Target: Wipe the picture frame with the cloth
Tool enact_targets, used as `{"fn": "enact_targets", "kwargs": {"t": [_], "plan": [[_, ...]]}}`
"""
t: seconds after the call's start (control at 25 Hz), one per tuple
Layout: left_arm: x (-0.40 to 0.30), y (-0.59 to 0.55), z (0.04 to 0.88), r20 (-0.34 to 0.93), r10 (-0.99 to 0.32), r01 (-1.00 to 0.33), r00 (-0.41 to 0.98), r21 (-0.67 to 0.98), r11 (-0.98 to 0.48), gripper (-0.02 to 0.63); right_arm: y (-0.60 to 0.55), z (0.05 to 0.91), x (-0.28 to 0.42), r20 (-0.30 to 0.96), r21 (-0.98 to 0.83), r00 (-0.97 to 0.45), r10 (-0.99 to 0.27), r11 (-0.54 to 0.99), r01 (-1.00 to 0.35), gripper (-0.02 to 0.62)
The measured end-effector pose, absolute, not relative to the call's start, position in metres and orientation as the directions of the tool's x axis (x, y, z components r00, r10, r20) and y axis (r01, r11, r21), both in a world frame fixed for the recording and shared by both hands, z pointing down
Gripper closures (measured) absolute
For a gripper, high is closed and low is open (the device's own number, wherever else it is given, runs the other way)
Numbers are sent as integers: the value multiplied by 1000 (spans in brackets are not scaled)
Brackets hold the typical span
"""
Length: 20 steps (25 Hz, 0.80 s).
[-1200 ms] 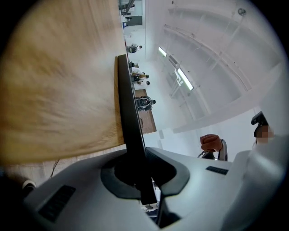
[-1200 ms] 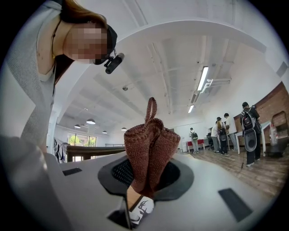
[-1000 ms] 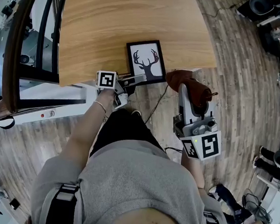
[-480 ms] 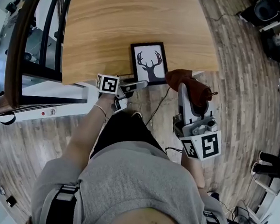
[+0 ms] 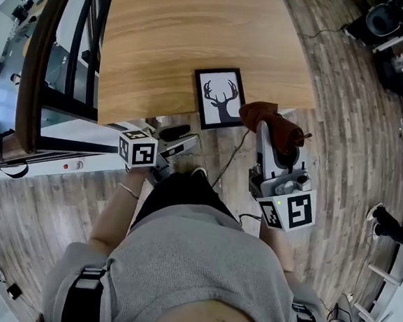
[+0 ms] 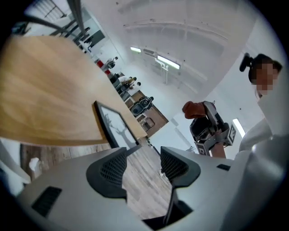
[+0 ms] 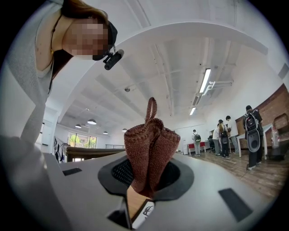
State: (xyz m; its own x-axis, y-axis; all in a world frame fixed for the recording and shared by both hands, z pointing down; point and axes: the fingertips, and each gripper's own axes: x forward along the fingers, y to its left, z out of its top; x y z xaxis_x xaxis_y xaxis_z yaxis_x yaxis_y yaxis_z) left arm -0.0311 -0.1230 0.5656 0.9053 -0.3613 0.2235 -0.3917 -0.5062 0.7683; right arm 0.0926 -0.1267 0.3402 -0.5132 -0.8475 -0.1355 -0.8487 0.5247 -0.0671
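The black picture frame [image 5: 220, 97], holding a deer print, lies flat at the near edge of the wooden table [image 5: 192, 30]. My left gripper [image 5: 180, 143] hangs off the table's edge, below and left of the frame, clear of it. Its jaws have just been opening and stand open [image 6: 142, 161] with only floor between them; the frame [image 6: 114, 126] shows beyond. My right gripper [image 5: 263, 127] is shut on a brown knitted cloth [image 5: 269, 121], just right of the frame's near corner. The cloth [image 7: 151, 151] bulges up between the pads, and the frame [image 7: 143, 213] peeks out below.
A black railing [image 5: 52, 60] runs along the table's left side. A cable [image 5: 230, 152] trails over the wood-plank floor under the table edge. Office chairs [image 5: 386, 15] stand far right. People [image 7: 250, 135] stand in the distance.
My left gripper has drawn away from the frame's near left corner, moving left and back toward my body, and rolled. The right gripper with the cloth has stayed put.
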Motion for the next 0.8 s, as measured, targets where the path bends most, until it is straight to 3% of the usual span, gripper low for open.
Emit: {"fn": "enact_targets", "kwargs": {"t": [0.16,0.36,0.4,0.48,0.52,0.8], "plan": [[-35,-135,495,186,-490,-497,852,580,-645,374,-126,341,83,-117,-48,-485,-867,493,-869,499],[-28,-134,424,50,-558,-527,828,407,-746,376,-118,340,70,-107,-46,-465,-879,472,-881,499],[-29,-134,416,38,-589,-559,807,371,-742,398,-116,341,66,-105,-47,-460,-882,467,-883,499],[-34,-132,406,31,-653,-630,757,298,-717,547,-112,341,59,-99,-43,-450,-887,456,-889,499],[-36,-129,403,30,-675,-656,737,274,-703,592,-109,341,56,-95,-38,-446,-890,451,-892,499],[-39,-116,391,18,-737,-720,676,230,-655,598,-93,347,40,-79,-54,-444,-893,448,-892,499]]}}
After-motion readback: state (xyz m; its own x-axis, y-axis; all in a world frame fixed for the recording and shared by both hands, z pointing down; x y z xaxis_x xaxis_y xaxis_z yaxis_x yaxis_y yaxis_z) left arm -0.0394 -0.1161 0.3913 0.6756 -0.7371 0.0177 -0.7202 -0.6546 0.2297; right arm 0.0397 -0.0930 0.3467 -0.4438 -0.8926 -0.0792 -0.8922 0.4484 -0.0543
